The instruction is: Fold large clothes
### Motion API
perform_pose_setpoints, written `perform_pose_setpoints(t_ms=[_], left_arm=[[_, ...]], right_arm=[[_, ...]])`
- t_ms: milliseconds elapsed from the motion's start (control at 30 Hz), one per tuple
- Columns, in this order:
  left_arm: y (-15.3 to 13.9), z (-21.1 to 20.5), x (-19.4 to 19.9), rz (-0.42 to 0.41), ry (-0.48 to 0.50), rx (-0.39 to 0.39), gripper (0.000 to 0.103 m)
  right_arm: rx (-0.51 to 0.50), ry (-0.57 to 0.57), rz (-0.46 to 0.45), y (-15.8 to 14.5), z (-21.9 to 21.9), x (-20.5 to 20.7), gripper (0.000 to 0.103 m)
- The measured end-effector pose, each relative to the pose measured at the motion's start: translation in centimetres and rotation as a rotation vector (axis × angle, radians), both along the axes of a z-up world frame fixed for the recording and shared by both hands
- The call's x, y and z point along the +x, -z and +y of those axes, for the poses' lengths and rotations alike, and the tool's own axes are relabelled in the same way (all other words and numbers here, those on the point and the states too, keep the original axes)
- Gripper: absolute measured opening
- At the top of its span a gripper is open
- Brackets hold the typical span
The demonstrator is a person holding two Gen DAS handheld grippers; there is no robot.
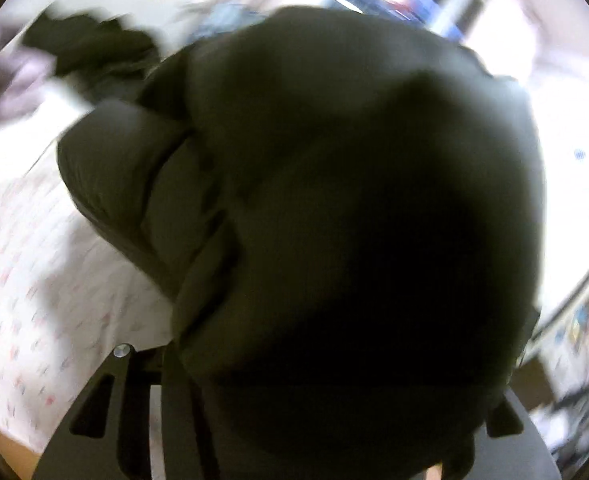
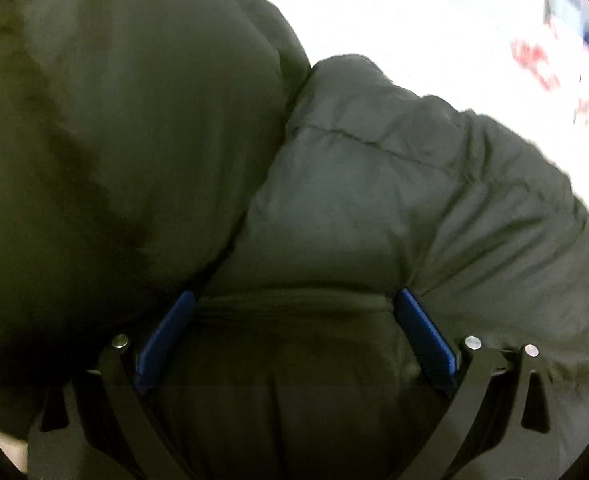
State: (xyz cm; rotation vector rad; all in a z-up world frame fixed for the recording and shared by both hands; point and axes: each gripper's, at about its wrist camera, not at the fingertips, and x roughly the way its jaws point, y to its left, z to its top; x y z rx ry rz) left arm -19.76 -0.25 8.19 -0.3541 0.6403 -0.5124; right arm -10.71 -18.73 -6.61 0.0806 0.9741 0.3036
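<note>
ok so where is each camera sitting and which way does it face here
Left wrist: rides on the left hand-held gripper, looking forward and down at the dark puffy jacket over a patterned white sheet; only black finger frames show, the fingertips hidden by fabric.
Right wrist: rides on the right hand-held gripper, looking forward into the jacket; its blue pads stand wide apart with fabric bulging between them.
Shared: both views are nearly filled by the same jacket, with a bright, blurred background beyond.
</note>
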Motion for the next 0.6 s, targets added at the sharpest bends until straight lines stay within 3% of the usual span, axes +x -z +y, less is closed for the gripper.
perform_pose_setpoints(t_ms=[100,167,233,333,467,533,600], left_arm=[[-1.2,-7.6,-0.8,-0.059,0.108,0.176,0.047],[-0.7,-11.8,-1.6,-0.083,0.166,0.285,0.047],[0.7,-16.7,-2.7,-0.094,0.242,0.410,0.051],[3.9,-23.3,-4.2,-0.087,0.345,0.610,0.061],[8.0,-29.2,-7.0,-0.142,0.439,0.847,0.069],[8.9,-30.4,-8.8,-0.169,0.462,0.908,0.075],[9.0,-30.5,-5.1,-0.184,0.473,0.924,0.076]], right_arm=[[0.402,0.063,-0.023,-2.0,-8.6,-2.6,0.096],[0.754,0.128,-0.024,-1.6,-16.7,-4.3,0.096],[0.874,0.181,-0.045,-1.4,-22.6,-5.3,0.096],[0.956,0.229,-0.070,-1.8,-28.7,-5.9,0.096],[0.871,0.247,-0.110,-5.1,-32.6,-4.7,0.096],[0.813,0.192,-0.135,-7.2,-32.0,-2.8,0.096],[0.712,0.114,-0.124,-9.1,-29.3,-0.6,0.096]])
